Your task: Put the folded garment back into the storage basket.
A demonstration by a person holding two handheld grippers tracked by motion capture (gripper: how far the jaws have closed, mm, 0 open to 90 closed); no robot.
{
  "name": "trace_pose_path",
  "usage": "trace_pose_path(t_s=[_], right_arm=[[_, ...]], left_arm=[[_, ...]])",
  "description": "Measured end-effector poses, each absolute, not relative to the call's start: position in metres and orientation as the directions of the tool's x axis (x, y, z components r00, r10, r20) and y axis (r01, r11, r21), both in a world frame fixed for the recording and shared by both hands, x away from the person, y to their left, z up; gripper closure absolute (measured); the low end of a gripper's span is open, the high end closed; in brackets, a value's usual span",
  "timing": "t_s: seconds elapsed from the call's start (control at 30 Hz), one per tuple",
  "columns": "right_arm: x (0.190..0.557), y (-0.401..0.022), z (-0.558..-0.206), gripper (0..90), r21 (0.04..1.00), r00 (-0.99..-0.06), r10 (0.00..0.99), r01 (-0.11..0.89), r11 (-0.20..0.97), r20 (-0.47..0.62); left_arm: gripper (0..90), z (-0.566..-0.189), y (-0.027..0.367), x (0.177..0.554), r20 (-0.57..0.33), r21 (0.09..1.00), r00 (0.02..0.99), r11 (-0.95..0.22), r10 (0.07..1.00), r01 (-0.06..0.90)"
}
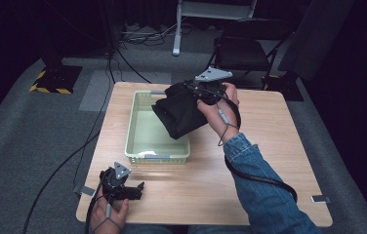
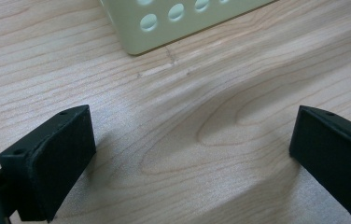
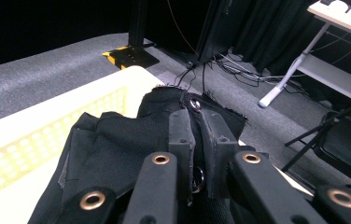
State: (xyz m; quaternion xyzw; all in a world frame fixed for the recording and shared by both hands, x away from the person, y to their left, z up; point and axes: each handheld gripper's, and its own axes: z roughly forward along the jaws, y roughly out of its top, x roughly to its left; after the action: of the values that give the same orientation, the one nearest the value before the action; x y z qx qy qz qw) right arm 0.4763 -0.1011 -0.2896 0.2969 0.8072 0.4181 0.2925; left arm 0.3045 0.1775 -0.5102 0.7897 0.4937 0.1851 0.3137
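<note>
I see a light wooden table (image 1: 269, 146) on grey carpet. Directly on it sits a pale green perforated basket (image 1: 137, 136), just ahead of my left gripper's fingers (image 2: 52, 158), which rest low over the bare wood near the table's front edge.

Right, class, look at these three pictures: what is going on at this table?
A person works at a wooden table with a gripper in each hand. The right gripper is shut on a black cloth and holds it above the pale green basket, part of it hanging over the basket's right rim. The left gripper rests open on the table near the basket's front corner, with nothing between its jaws.
</note>
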Motion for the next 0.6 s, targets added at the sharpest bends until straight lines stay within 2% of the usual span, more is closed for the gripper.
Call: trace_pose_path(t_s=[0.6], right_arm=[[0.476, -0.064, -0.301, 83.6, 0.844, -0.688, 0.692, 0.223, 0.487, -0.218]], left_arm=[[0.4, -0.510, 0.177, 0.304, -0.022, 0.680, 0.442, -0.310, 0.897, 0.664]])
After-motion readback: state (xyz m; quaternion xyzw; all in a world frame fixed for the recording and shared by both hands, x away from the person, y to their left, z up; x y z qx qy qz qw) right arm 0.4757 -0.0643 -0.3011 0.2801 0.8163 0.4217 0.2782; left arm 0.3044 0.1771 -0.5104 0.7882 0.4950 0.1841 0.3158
